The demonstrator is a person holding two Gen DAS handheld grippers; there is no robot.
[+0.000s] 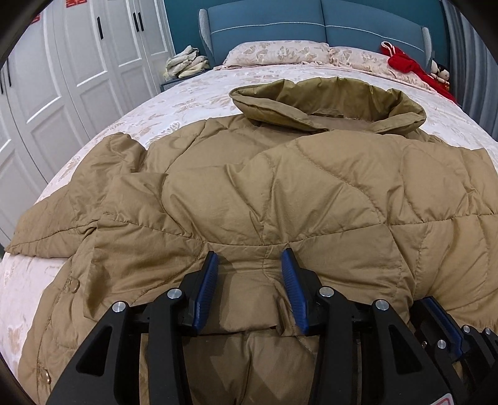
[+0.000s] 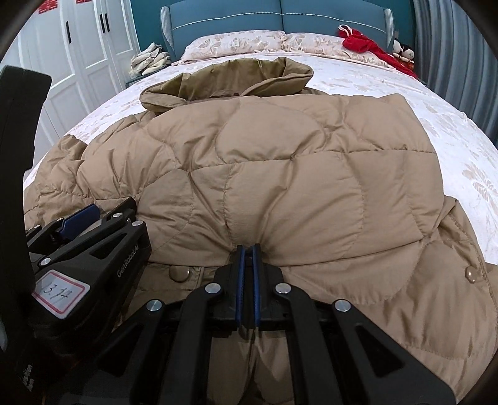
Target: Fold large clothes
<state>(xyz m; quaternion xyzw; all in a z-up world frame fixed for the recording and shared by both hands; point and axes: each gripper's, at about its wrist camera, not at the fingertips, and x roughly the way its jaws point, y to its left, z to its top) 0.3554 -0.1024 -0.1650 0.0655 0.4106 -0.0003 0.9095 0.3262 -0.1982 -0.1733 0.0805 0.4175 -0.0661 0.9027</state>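
**Both grippers at the near edge of the coat on the bed**

A big tan quilted coat (image 1: pixel 280 187) lies spread across the bed (image 1: pixel 186 102), its hood (image 1: pixel 326 102) on the side toward the blue headboard (image 1: pixel 311 25) and its body puffed up in a fold toward me. One sleeve (image 1: pixel 62 224) trails off to the coat's left side, out toward the white wardrobe doors (image 1: pixel 62 78).

The left gripper (image 1: pixel 250 264) sits at the coat's near edge, the end farthest from the hood. Its jaws stand about half apart, and a bunched ridge of the coat's padding rises between the blue pads (image 1: pixel 205 289). The fabric fills most of the gap and touches the pads; it looks gripped.

The right gripper (image 2: pixel 248 249) is just beside the left one, also at the coat's near edge. Its jaws are pinched nearly together, and the coat's fabric gathers into tight creases right at the tips, so a thin fold of the coat is clamped there. A snap button (image 2: pixel 179 274) on the coat shows just left of that grip, and another (image 2: pixel 471 274) lies well off to the right.

Beyond the coat's hood are two patterned pillows (image 1: pixel 274 53) against the headboard, with something red (image 1: pixel 404 62) beside them. A pile of pale cloth (image 1: pixel 186 64) sits off the bed, on the wardrobe side of the hood.
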